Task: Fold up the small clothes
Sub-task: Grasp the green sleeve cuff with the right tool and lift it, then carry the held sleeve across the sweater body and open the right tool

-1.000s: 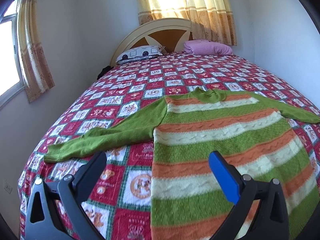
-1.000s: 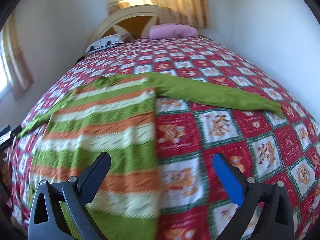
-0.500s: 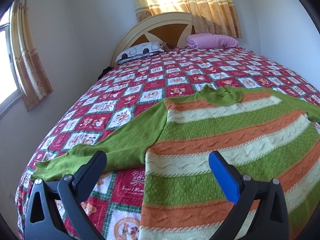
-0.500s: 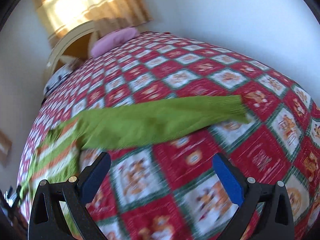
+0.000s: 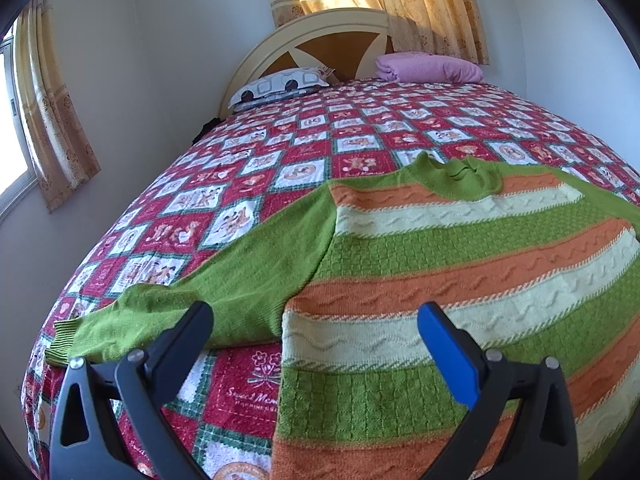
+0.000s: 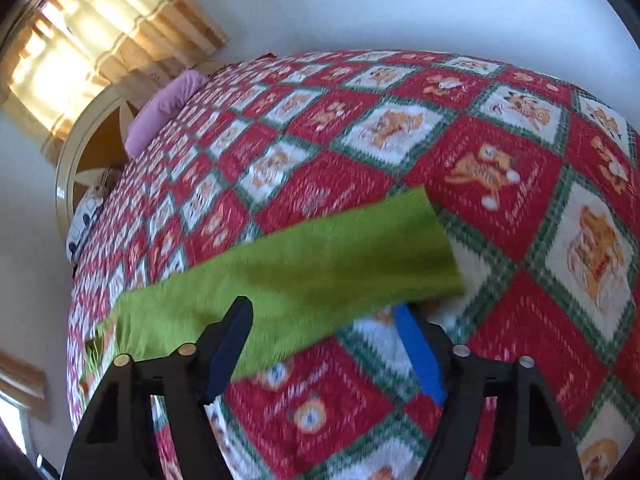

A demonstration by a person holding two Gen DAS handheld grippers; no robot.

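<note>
A knitted sweater (image 5: 460, 264) with green, orange and cream stripes and plain green sleeves lies flat on a bed covered by a red, white and green checked quilt (image 5: 304, 160) printed with cartoon figures. The left gripper (image 5: 316, 320) hovers above the garment with its fingers spread wide and nothing between them; the sweater's side edge and armpit lie just ahead of the gap, the striped body beyond the blue finger (image 5: 444, 356), and the left green sleeve (image 5: 192, 300) extends past the black finger toward its ribbed cuff at the bed's edge. The right gripper (image 6: 324, 344) is tilted and its fingers are closing; the right green sleeve (image 6: 304, 268) lies across and just ahead of the fingertips, its cuff end beyond the blue finger (image 6: 418, 352), but the pads do not press it. This view is blurred. Far ahead of both grippers stand a cream-and-brown headboard (image 5: 320, 40), a patterned pillow (image 5: 280, 86) and a folded pink blanket (image 5: 432, 68).
</note>
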